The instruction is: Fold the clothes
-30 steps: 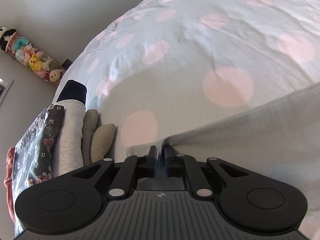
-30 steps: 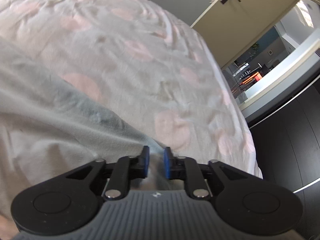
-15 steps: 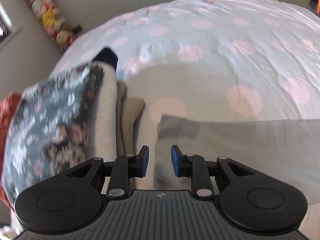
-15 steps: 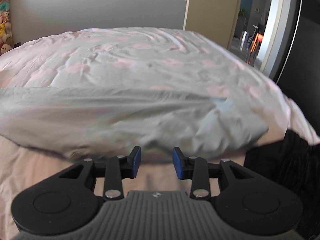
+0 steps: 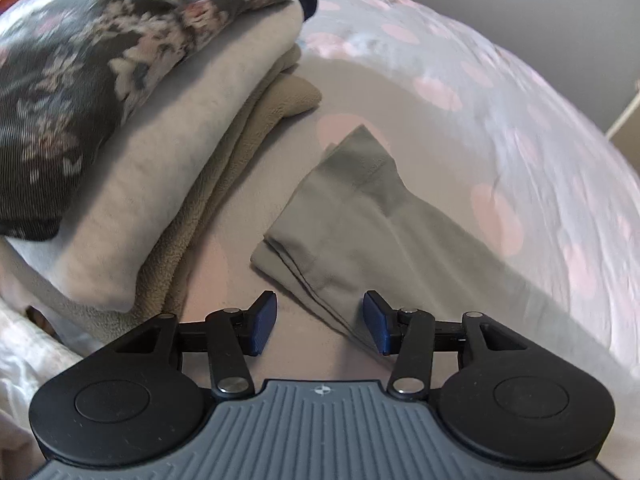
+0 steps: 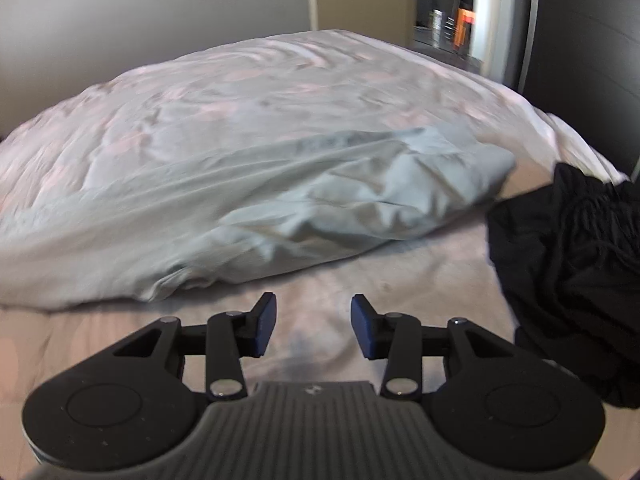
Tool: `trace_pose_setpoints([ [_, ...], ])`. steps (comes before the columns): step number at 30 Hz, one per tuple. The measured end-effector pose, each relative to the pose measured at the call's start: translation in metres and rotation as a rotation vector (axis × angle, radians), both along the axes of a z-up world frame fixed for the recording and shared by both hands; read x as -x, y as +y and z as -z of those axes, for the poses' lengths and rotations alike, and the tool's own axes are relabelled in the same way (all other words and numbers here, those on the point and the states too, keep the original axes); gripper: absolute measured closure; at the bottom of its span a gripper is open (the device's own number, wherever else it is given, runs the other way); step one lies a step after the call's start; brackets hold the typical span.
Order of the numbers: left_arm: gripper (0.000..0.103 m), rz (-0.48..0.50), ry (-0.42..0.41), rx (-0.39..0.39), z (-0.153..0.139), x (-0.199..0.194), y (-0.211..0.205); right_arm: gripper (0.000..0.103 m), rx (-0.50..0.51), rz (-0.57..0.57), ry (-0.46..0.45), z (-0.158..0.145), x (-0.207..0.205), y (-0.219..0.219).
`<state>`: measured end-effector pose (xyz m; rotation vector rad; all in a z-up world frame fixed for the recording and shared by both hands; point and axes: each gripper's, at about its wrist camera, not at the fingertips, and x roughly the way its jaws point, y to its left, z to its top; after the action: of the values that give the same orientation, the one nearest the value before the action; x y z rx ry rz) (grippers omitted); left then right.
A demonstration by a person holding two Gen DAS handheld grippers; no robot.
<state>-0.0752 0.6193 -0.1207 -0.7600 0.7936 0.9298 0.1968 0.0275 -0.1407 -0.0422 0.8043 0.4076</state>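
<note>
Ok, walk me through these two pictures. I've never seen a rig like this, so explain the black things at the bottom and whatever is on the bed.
Each picture comes from a camera on a hand-held gripper, looking out along its two blue-padded fingers. The left gripper is open and holds nothing; its jaws straddle the near edge of a folded grey garment on the spotted duvet. Beside it is a stack of folded clothes. The right gripper is also open and empty, above bare bedding, facing the other, rumpled end of what looks like the same garment. A crumpled black garment lies to its right.
</note>
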Motion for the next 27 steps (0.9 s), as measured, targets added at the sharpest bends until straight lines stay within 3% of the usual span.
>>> trace_pose_setpoints([
  [9,0.057,-0.065,-0.086,-0.038,0.008,0.002,0.009,0.051,-0.330,0.259,0.098,-0.005,-0.086,-0.076],
  [16,0.064,-0.056,-0.053,-0.085,0.013,-0.005,0.009,0.052,-0.430,0.372,0.186,0.020,-0.151,-0.097],
  [22,0.066,-0.032,-0.019,-0.110,0.014,-0.011,0.009,0.052,-0.431,0.439,0.172,0.043,-0.171,-0.091],
  [23,0.067,-0.035,-0.013,-0.115,0.014,-0.013,0.009,0.054,-0.426,0.445,0.167,0.042,-0.173,-0.090],
  [27,0.088,-0.061,-0.032,-0.108,0.012,-0.015,0.012,0.079,-0.384,0.457,0.149,0.035,-0.175,-0.086],
])
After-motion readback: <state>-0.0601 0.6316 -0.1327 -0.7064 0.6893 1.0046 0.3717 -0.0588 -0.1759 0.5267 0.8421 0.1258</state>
